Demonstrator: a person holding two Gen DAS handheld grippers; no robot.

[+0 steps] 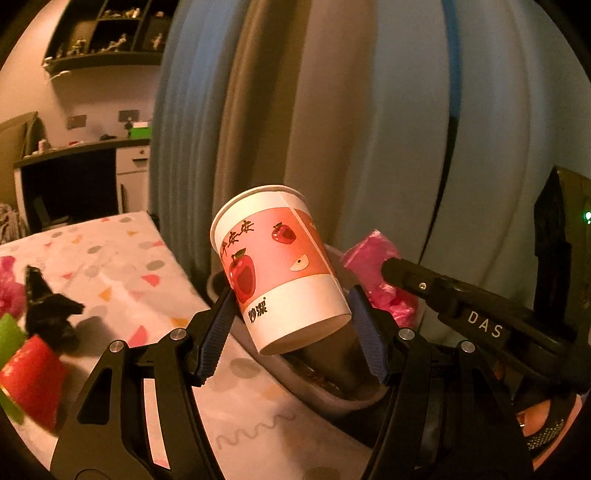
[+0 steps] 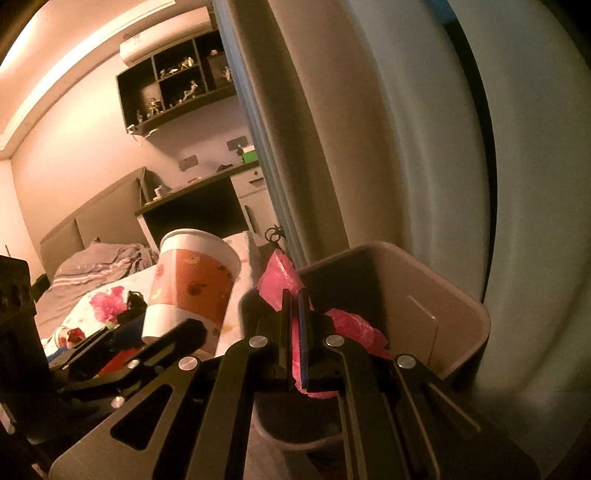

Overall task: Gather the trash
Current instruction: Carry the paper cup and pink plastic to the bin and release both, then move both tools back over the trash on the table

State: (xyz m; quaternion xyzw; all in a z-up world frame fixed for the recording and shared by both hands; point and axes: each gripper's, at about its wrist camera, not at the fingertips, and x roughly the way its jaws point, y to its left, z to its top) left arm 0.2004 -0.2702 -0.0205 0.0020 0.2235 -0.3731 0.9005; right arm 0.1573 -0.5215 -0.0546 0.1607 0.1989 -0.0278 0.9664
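My left gripper [image 1: 291, 314] is shut on a paper cup [image 1: 277, 266] with red apple prints, held tilted above the grey trash bin [image 1: 314, 387] beside the bed. The cup also shows in the right wrist view [image 2: 188, 280]. My right gripper [image 2: 294, 295] is shut on a crumpled pink plastic bag [image 2: 277, 277] and holds it over the bin's open mouth [image 2: 443, 295]. The bag and right gripper finger [image 1: 443, 291] show in the left wrist view, the bag [image 1: 369, 254] just right of the cup.
The bed [image 1: 129, 258] with a spotted sheet holds more trash: a black scrap [image 1: 48, 306], a red and green wrapper [image 1: 29, 373] and a pink piece [image 1: 7, 288]. Curtains [image 1: 332, 110] hang right behind the bin. A desk [image 1: 81, 147] and wall shelf [image 1: 103, 33] stand far back.
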